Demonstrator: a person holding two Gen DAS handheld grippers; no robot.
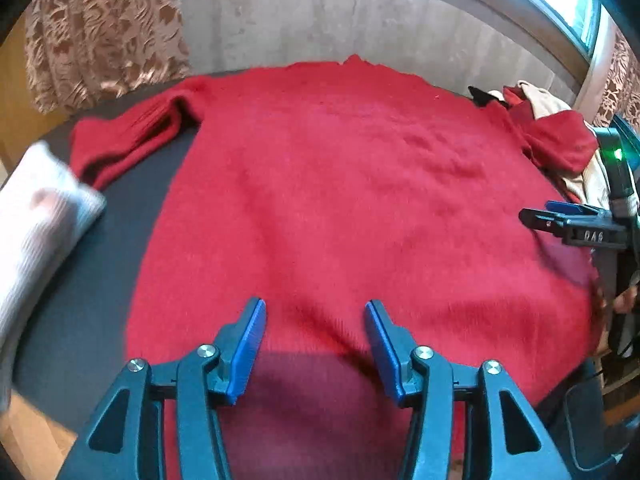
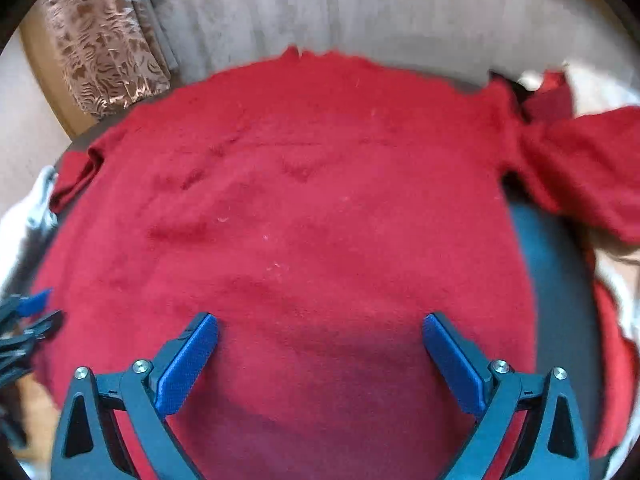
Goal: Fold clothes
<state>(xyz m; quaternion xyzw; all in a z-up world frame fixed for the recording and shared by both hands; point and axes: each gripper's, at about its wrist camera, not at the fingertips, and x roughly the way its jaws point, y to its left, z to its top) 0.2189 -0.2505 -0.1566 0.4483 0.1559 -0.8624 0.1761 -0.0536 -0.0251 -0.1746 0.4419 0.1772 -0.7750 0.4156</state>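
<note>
— Any writing you can make out?

— Only raised letters on the side of the right gripper [image 1: 532, 216], seen from the left wrist; they look like "DAS", too small to be sure. Nothing legible on the red sweater [image 1: 340, 200].

— Where is it lying?

— Spread flat, fuzzy knit, on the dark round table [image 1: 100, 280], collar at the far edge by the grey wall [image 1: 320, 20]. One sleeve is bunched at the left, beside a folded white ribbed knit [image 1: 36, 232]; the other runs onto a heap of beige and red clothes [image 2: 600, 92].

— And the grippers?

— The left gripper [image 1: 316, 340] hangs over the near hem, blue ridged pads apart, nothing between them. The right gripper, from its own wrist view [image 2: 320, 356], is spread wider — also empty.
</note>
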